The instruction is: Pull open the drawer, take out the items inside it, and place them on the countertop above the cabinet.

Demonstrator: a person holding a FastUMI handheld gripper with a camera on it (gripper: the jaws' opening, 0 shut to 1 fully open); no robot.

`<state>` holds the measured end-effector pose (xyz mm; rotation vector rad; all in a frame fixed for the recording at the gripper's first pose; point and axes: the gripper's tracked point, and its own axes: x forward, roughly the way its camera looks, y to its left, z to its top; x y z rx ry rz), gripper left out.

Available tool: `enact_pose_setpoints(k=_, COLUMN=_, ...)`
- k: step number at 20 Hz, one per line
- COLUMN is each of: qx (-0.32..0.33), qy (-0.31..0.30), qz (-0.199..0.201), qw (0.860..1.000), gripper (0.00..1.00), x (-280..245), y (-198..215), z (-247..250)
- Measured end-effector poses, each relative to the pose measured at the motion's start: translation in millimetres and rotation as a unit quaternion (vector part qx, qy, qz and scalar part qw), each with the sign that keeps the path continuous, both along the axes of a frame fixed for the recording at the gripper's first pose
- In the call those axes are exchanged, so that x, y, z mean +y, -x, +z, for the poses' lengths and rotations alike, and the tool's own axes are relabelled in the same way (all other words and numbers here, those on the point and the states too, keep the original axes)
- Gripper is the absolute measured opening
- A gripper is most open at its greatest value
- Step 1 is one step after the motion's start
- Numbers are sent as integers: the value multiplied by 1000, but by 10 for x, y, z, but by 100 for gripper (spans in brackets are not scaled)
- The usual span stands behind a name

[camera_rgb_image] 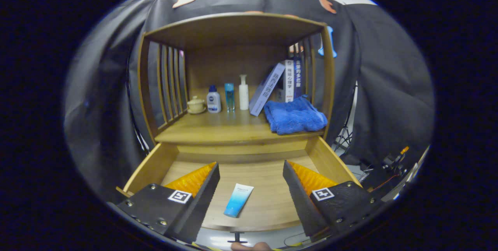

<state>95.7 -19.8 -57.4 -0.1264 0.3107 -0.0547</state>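
Blue towel (294, 116) on countertop (218, 130), tube (238, 200) between spread hand-held gripper (251, 181) fingers

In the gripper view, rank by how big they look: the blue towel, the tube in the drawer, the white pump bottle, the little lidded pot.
1. blue towel
2. tube, nearer the camera, so unsure
3. white pump bottle
4. lidded pot
The gripper is open above the tube.

A small cream pot with a lid (195, 105) stands by three bottles: a white one with a blue cap (213, 99), a clear blue one (229, 97) and a tall white pump bottle (243, 92). Some books (281, 83) lean together near them. A dark tripod (344, 134) stands beside the black cloth wall (389, 79).
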Motion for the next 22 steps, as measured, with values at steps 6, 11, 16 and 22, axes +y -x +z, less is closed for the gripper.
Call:
enact_pose_setpoints(k=6, qx=199, qy=2, qz=-42, qw=979, gripper=97, x=-28, y=-311, z=-974)
enact_pose_setpoints(k=11, qx=310, qy=-18, qz=-55, qw=949, gripper=97, x=71, y=-316, z=-1535)
enact_pose_setpoints(k=16, qx=381, qy=-57, qz=-100, qw=917, gripper=87, x=72, y=-236, z=-1826)
enact_pose_setpoints(k=22, qx=415, qy=-27, qz=-100, qw=904, gripper=47, x=-16, y=-166, z=-1914)
